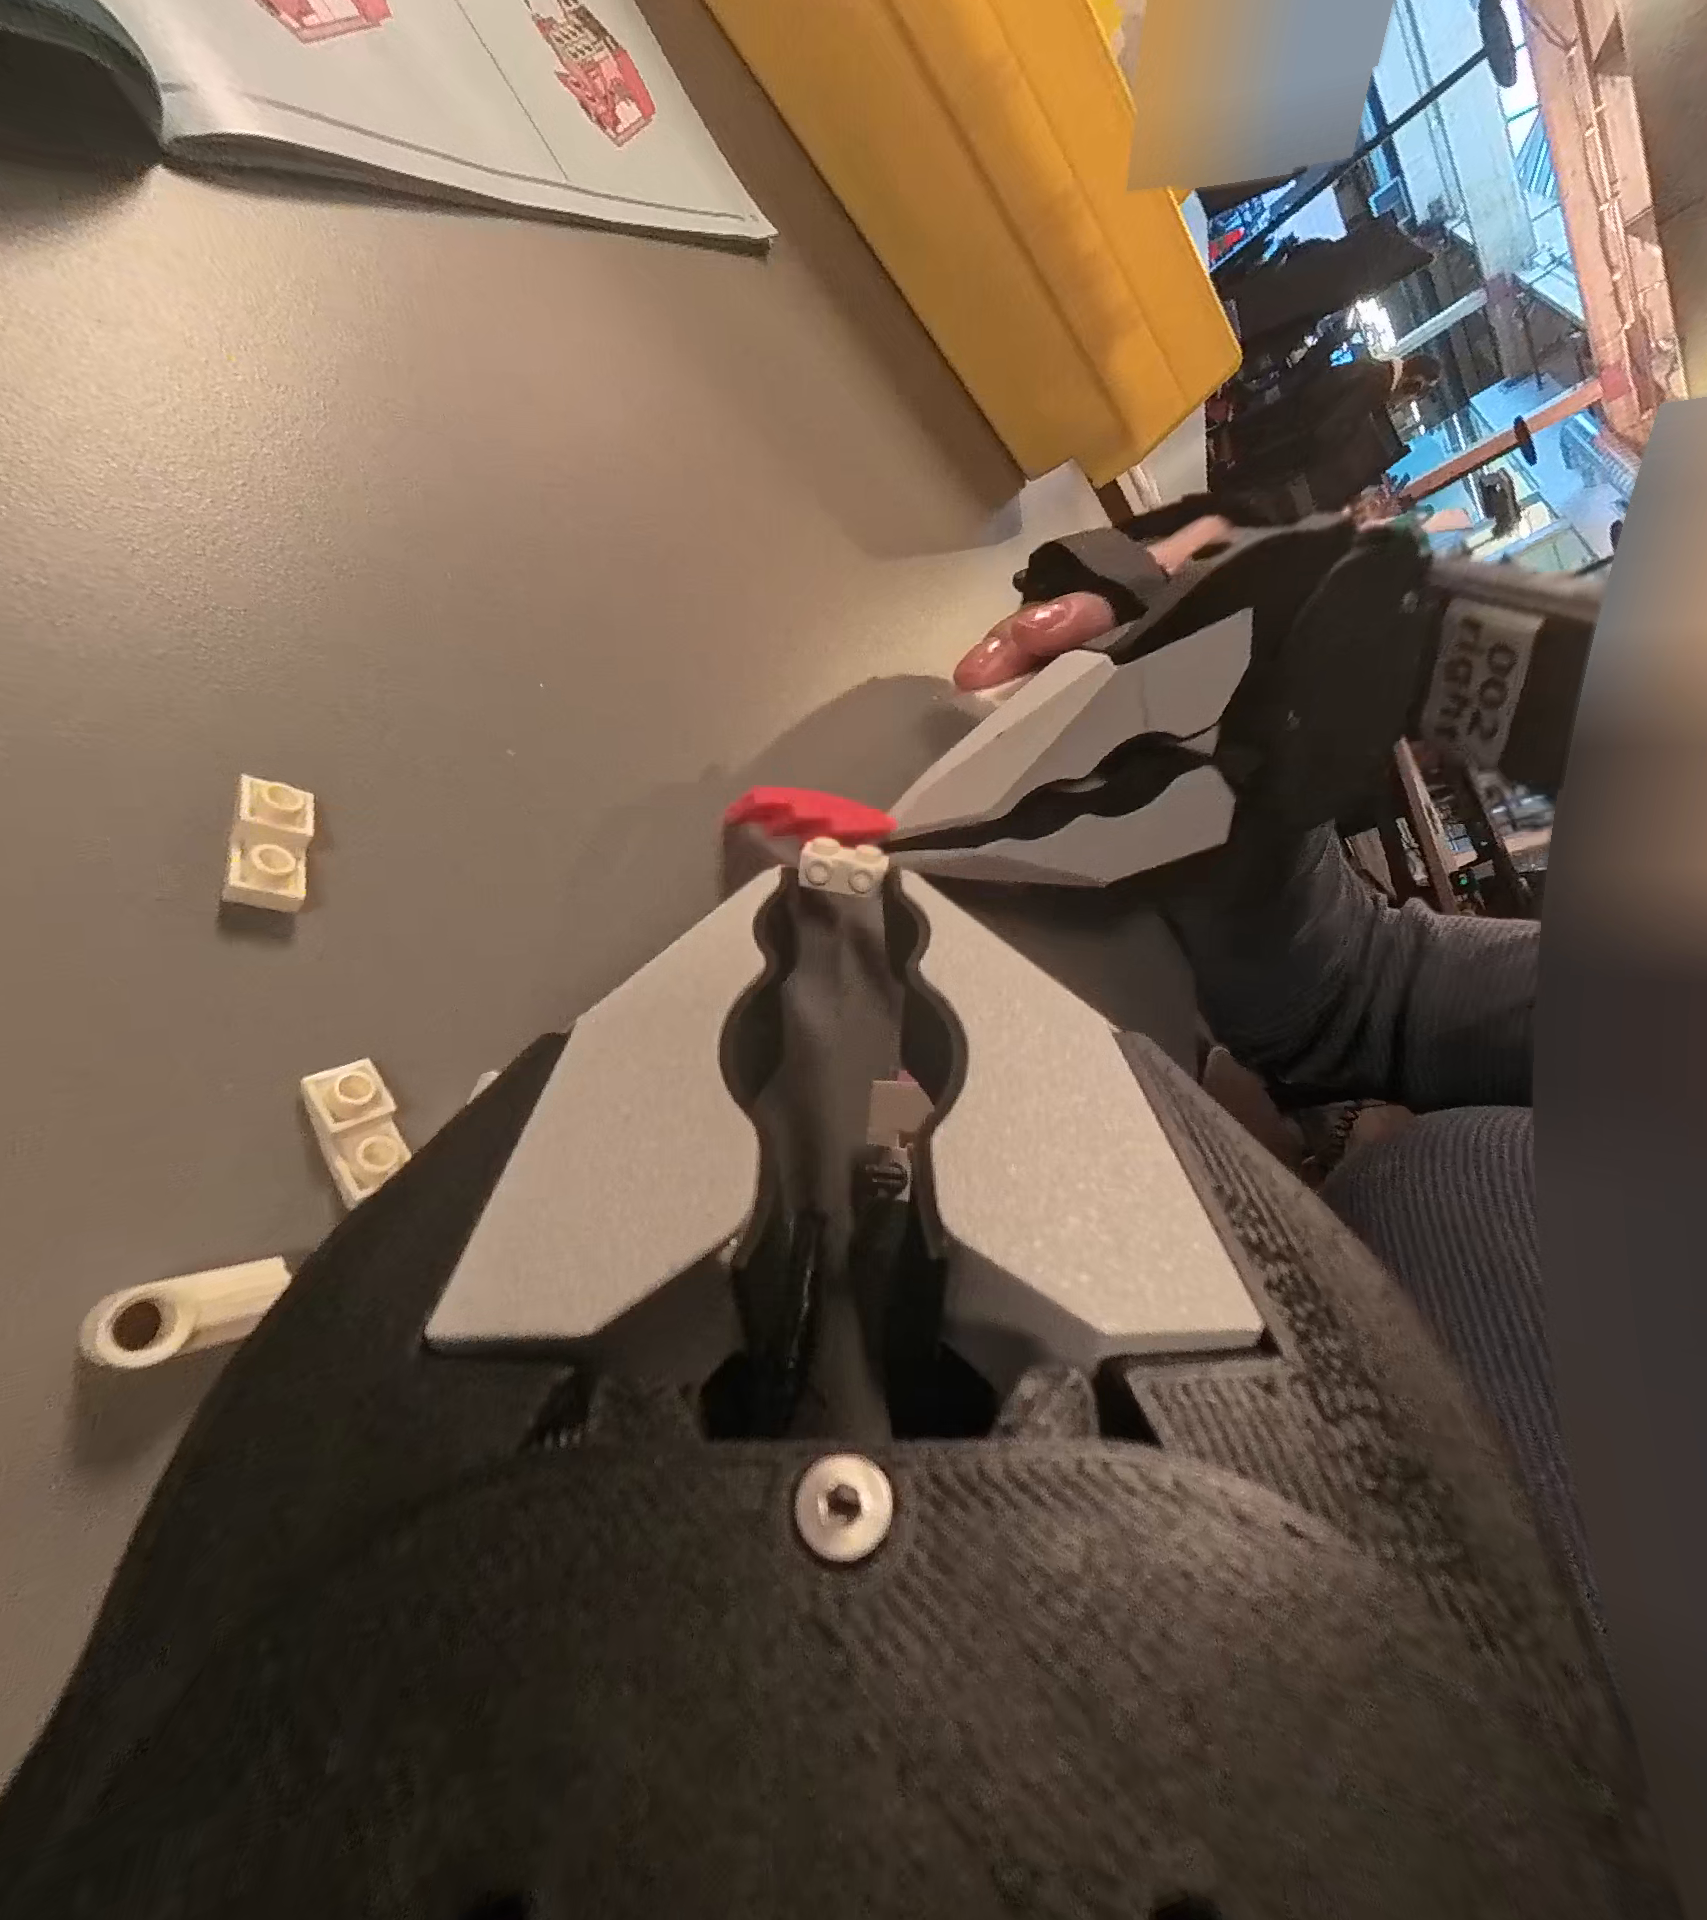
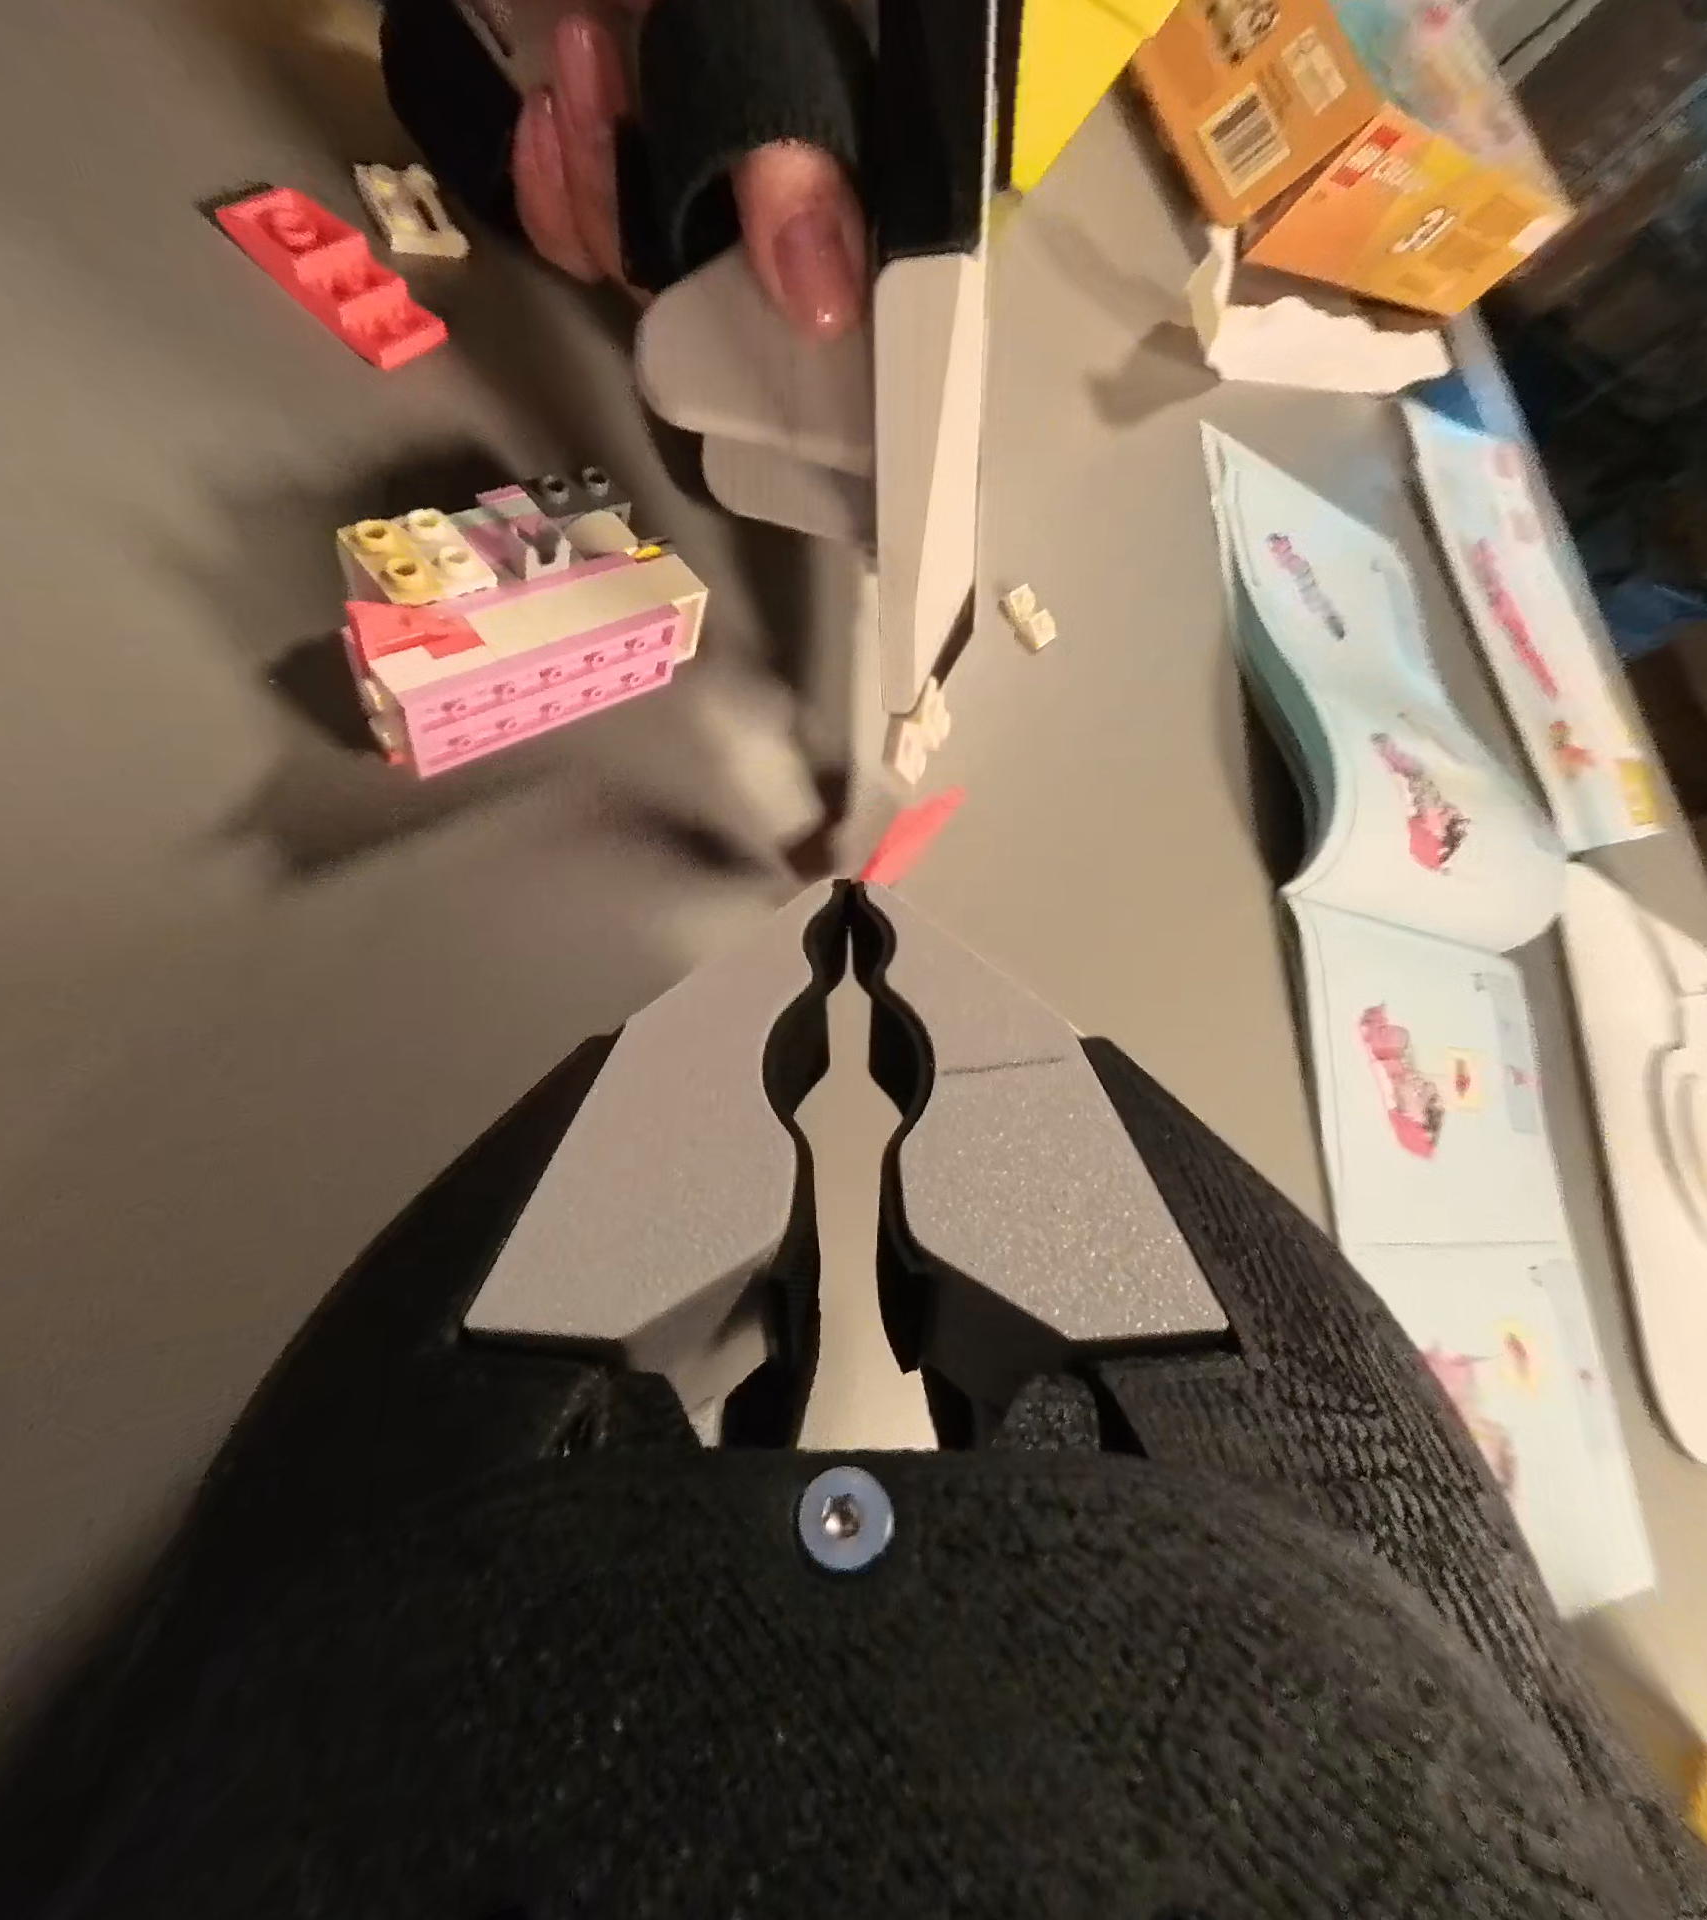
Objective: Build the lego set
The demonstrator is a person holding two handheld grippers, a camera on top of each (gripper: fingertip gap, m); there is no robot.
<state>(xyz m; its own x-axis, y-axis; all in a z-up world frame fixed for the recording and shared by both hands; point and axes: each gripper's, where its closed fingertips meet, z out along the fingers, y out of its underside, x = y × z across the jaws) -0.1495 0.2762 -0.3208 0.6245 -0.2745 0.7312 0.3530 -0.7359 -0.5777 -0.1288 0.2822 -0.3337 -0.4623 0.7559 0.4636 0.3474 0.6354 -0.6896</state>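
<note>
My left gripper [image 1: 838, 883] is shut on a small white two-stud brick [image 1: 841, 868], gripped by its ends at the fingertips and held above the grey table [image 1: 413, 623]. My right gripper [image 2: 844, 886] is shut on the edge of a thin red stepped piece [image 2: 916, 831]. In the left wrist view the right gripper [image 1: 896, 828] comes in from the right, and its red piece [image 1: 802, 812] sits just behind the white brick. In the right wrist view the left gripper [image 2: 916, 717] hangs from above with the white brick [image 2: 922, 738] close to the red piece.
Two white bricks [image 1: 269, 844] [image 1: 357, 1127] and a white pin [image 1: 174, 1314] lie on the table to the left. A pink and grey brick build [image 2: 516, 634], a red sloped piece [image 2: 329, 275], an open booklet [image 2: 1400, 727] and orange boxes [image 2: 1348, 156] are around. Both grippers' tips are close together, under 4 cm apart.
</note>
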